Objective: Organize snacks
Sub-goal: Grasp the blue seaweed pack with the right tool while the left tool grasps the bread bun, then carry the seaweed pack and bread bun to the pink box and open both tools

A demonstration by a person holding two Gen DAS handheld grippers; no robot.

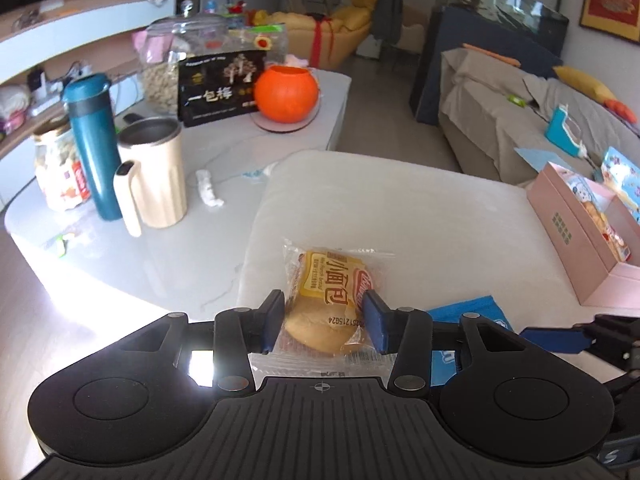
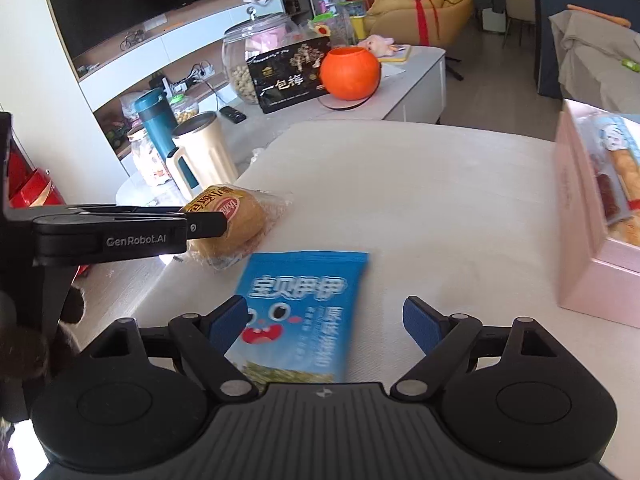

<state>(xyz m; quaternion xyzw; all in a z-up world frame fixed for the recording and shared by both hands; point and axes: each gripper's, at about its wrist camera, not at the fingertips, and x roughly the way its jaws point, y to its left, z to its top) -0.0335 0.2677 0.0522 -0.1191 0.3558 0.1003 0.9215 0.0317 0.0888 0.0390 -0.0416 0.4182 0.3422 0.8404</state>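
Observation:
A wrapped bread bun lies on the white cushion. My left gripper has its blue pads against both sides of the bun, shut on it. The right wrist view shows the same bun held by the left gripper. A blue snack packet lies flat on the cushion between the spread fingers of my right gripper, which is open around it without touching. The packet's corner also shows in the left wrist view. A pink box with snacks inside stands at the right; it also shows in the right wrist view.
A low white table at the left carries a cream jug, a teal flask, glass jars, a black snack bag and an orange pumpkin bowl. A sofa stands at the right.

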